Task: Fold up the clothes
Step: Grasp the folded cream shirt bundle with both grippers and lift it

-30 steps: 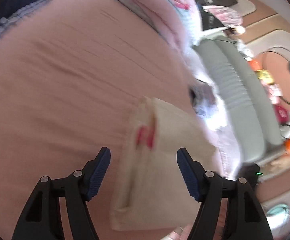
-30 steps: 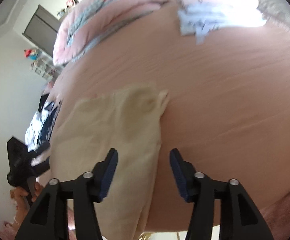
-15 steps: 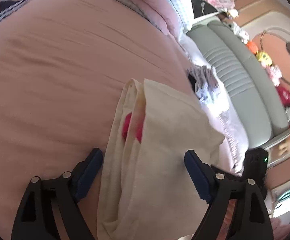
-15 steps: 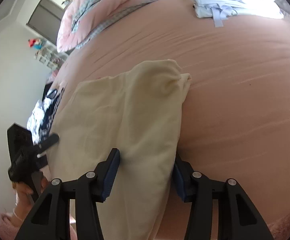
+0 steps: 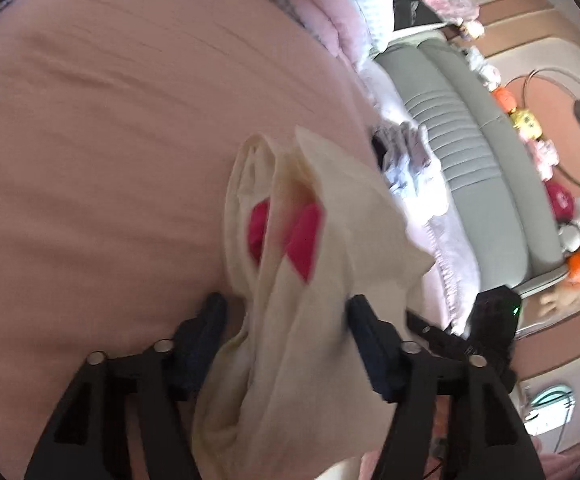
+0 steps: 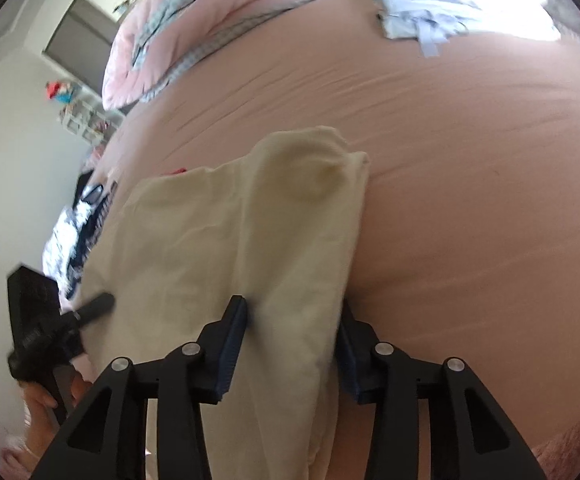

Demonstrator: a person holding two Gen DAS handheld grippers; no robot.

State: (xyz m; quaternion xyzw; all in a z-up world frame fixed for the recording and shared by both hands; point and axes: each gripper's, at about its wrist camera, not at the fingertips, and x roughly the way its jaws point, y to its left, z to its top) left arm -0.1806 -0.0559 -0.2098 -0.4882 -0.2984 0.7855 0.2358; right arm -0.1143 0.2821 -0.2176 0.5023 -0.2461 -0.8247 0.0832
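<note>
A cream garment (image 5: pixel 302 320) with a red print (image 5: pixel 302 236) lies folded on the pink bed sheet (image 5: pixel 109 140). My left gripper (image 5: pixel 285 332) straddles its bunched near end. Its jaws are closing, and a strip of sheet still shows between the left pad and the cloth. In the right wrist view the same cream garment (image 6: pixel 217 240) spreads out ahead. My right gripper (image 6: pixel 292 336) is closing on a raised fold along its right edge, and both pads touch the cloth. At the left edge of that view a hand (image 6: pixel 41 396) holds the other gripper.
A stack of pale blue folded clothes (image 6: pixel 422 20) sits at the far side of the bed. A pink quilt (image 6: pixel 209 20) lies beyond it. A dark patterned garment (image 6: pixel 77 232) hangs at the bed's edge. A grey-green padded bench (image 5: pixel 470 152) and toys (image 5: pixel 526 120) flank the bed.
Both grippers have come forward over the cream garment, so its near end now sits between each pair of jaws. Both pairs have narrowed. The cloth has bunched up at the left gripper.
</note>
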